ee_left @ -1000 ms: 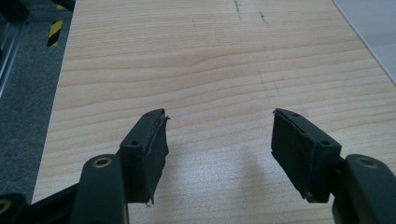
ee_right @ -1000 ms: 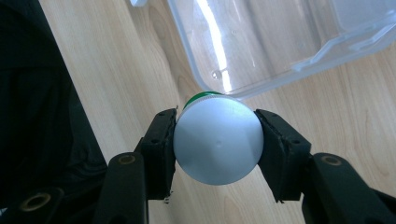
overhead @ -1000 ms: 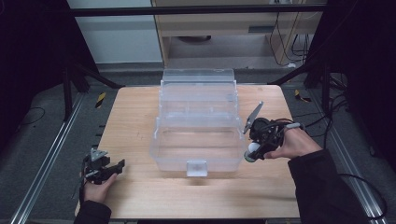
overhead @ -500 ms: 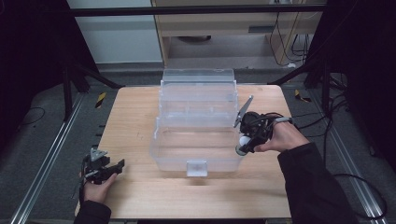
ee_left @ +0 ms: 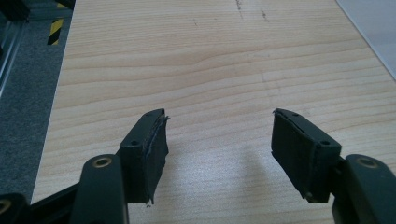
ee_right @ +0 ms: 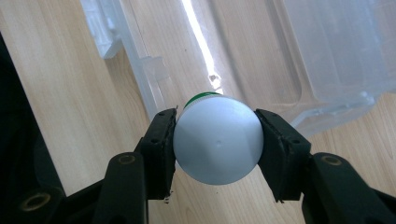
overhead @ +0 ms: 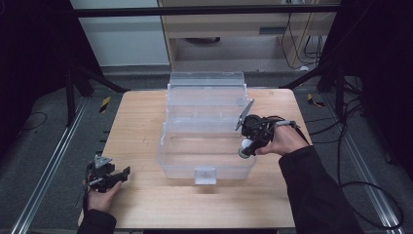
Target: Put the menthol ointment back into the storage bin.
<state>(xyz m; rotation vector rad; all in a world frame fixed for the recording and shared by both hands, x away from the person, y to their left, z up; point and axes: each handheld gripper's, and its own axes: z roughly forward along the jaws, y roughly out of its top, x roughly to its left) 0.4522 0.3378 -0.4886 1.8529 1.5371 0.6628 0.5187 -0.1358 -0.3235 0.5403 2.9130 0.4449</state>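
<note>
Right gripper (ee_right: 215,144) view: jaws clamped on round white-capped bottle (ee_right: 217,140), green band, over clear bin's (overhead: 207,163) right wall. High view adds left gripper (overhead: 113,178), jaws apart, well left of bin.

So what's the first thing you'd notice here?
Probably the big clear plastic box open in the middle of the wooden table. Next, the right gripper pinching a round white cap over the box's right edge, while the left gripper waits open near the table's front left corner.
</note>
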